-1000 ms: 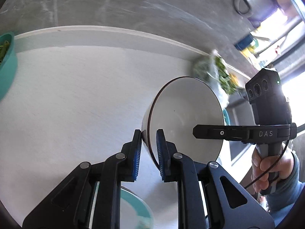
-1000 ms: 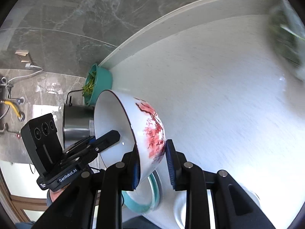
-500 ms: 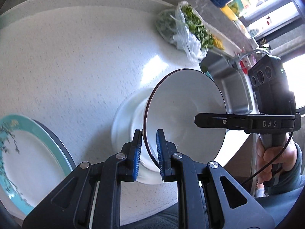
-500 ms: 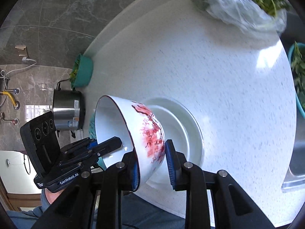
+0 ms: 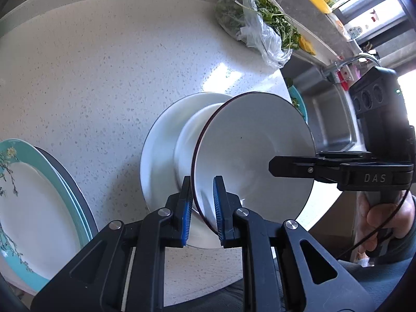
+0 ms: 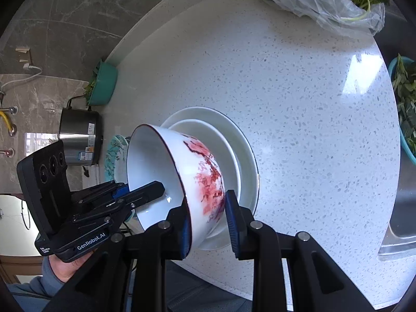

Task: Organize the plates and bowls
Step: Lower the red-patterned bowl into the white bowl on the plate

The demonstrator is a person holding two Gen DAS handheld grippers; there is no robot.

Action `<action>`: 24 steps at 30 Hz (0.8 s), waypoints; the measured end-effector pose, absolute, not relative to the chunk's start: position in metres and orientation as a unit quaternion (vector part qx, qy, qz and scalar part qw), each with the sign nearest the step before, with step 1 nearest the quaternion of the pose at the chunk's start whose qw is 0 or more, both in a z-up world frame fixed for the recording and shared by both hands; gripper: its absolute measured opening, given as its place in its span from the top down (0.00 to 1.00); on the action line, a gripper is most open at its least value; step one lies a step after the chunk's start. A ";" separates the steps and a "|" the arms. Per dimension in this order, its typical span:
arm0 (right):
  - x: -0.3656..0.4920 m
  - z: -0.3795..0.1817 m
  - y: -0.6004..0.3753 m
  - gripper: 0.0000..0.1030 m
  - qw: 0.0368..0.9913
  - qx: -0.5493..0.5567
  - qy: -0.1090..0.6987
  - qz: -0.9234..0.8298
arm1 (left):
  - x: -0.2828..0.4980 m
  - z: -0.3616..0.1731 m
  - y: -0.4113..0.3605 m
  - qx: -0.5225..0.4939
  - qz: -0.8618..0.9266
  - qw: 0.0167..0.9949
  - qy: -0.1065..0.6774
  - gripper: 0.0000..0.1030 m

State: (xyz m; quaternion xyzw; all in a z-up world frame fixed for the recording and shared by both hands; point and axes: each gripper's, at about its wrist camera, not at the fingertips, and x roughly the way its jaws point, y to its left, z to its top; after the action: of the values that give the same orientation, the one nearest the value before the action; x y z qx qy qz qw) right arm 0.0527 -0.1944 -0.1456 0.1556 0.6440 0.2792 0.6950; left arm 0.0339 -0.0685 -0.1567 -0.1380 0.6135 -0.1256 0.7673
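Observation:
A white bowl [image 5: 249, 150] with a dark rim and red blossoms on its outside [image 6: 205, 171] hangs tilted on its side, gripped from both sides. My left gripper [image 5: 202, 200] is shut on its near rim. My right gripper [image 6: 208, 213] is shut on the opposite wall, one pad inside and one on the blossoms. Each gripper also shows in the other's view, the right gripper [image 5: 275, 166] and the left gripper [image 6: 153, 191]. Just under the bowl lies a white plate [image 6: 247, 156] with a smaller white dish on it [image 5: 158, 153]. I cannot tell whether the bowl touches them.
A stack of teal-rimmed plates [image 5: 33, 202] lies left of the white plate. A steel pot [image 6: 80, 135] and a teal basin of greens [image 6: 102, 85] stand at the back left. A bag of greens [image 5: 260, 28], another teal basin [image 6: 405, 109] and the sink [image 5: 330, 119] are to the right.
Both grippers carried the bowl toward the sink side and down, from bare counter near the back wall to just over the white plate. In the last half second it sank a little closer.

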 end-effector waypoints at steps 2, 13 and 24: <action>0.052 -0.142 -0.187 0.75 0.707 0.129 0.638 0.276 | 0.035 -0.158 -0.069 -0.137 -0.124 0.769 0.612 0.86; 0.048 -0.135 -0.175 0.72 0.729 0.081 0.628 0.261 | 0.038 -0.164 -0.065 -0.141 -0.122 0.770 0.610 0.86; 0.049 -0.130 -0.188 0.72 0.724 0.076 0.633 0.263 | 0.039 -0.166 -0.062 -0.147 -0.123 0.771 0.608 0.89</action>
State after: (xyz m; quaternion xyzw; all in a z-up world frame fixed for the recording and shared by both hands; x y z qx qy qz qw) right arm 0.0494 -0.1877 -0.1303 0.0765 0.6331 0.2628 0.7241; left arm 0.0385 -0.0617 -0.1661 -0.1469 0.6077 -0.1233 0.7707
